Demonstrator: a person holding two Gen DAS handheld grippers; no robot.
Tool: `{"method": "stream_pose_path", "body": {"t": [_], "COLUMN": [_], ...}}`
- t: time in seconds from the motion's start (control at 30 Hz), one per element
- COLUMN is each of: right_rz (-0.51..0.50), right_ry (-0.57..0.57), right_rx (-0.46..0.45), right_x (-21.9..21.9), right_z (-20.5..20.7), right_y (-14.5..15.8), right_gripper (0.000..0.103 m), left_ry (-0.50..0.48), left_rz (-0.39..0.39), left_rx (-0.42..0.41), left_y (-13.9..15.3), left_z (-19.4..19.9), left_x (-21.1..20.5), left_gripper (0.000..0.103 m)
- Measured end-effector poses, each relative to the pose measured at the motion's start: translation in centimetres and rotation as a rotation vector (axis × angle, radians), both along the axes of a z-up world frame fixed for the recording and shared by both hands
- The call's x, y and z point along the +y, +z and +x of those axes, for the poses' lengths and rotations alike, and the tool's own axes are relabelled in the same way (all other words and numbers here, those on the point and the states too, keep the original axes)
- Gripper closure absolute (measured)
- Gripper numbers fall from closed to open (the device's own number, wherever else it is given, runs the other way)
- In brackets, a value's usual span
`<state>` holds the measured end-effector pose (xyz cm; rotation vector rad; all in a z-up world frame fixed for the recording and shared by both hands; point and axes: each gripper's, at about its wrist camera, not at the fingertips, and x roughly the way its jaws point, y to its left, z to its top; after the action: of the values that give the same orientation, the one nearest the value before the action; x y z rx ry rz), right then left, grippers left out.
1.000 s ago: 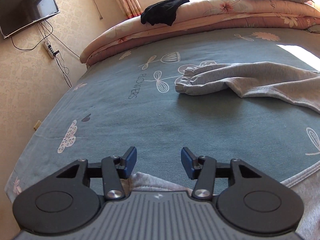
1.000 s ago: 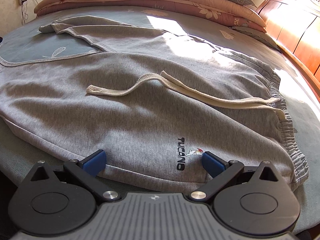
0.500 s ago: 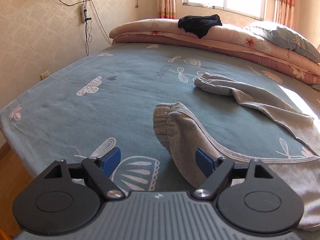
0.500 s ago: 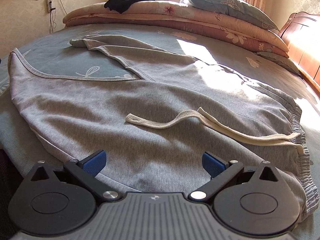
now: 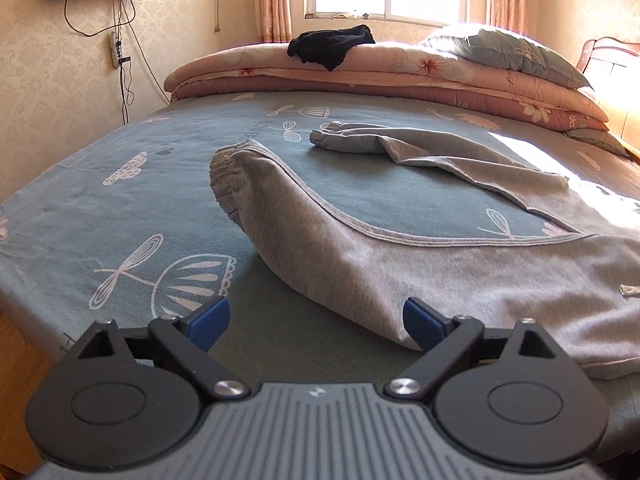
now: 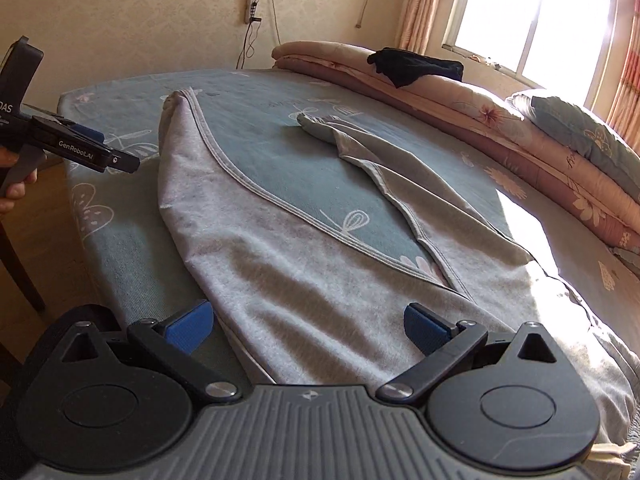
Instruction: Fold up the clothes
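Sprawling across the near half of the bed (image 5: 132,184), the grey sweatpants (image 5: 460,280) lie with their two legs splayed in a V: one leg runs along the near edge to its ribbed cuff (image 5: 224,176) at the left, the other angles away to a far cuff (image 5: 332,138) near the middle of the sheet. The fabric looks like thick, soft fleece, likely limp and fairly light, prone to sagging and dragging on the sheet instead of holding a crease, so a fold would probably go best with a pinch at each end of a leg. The gathered cuffs and the elastic waistband, off at the right, give the firmest hold; the loose drawstring tip (image 5: 630,290) could snag. The left gripper (image 5: 316,320) has just been opening and stands wide apart with nothing pressed between its pads, though the near leg lies by its right one. The right gripper (image 6: 310,326) hangs spread over the trouser seat, gripping nothing.
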<state>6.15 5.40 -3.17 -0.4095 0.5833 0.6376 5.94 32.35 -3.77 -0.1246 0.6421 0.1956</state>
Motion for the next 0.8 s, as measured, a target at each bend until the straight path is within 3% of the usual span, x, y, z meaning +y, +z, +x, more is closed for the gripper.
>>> {"method": "stream_pose_path", "body": {"t": [0.1,0.23,0.47,0.67,0.8], "right_rz": [0.017,0.029,0.024,0.031,0.006], "right_ry": [0.09,0.211,0.312,0.323,0.322], "right_rx": [0.014,0.021,0.04,0.111,0.176], "right_x": [3.7,8.9,15.1,20.1,22.4], "right_z": [1.3,3.0,5.4,8.3,9.8], "right_y": [1.2,2.6,2.0,-0.3,-2.6], "right_gripper": [0.013,0.023,0.025,0.034,0.034], "left_ry": [0.073,0.161,0.226,0.257,0.272], "left_rz": [-0.153,-0.256,-0.274,-0.289,-0.297], "left_rx": [-0.033,-0.077,-0.089,-0.079,-0.068], "left_y": [-0.3,-0.4,-0.2,-0.6,-1.1], "left_z": [-1.6,-3.6,-4.5,-4.7,-4.3], "left_x": [1.6,3.5,4.5,5.1,5.6], "left_gripper": [0.009,0.008,0.008,0.007,0.007]}}
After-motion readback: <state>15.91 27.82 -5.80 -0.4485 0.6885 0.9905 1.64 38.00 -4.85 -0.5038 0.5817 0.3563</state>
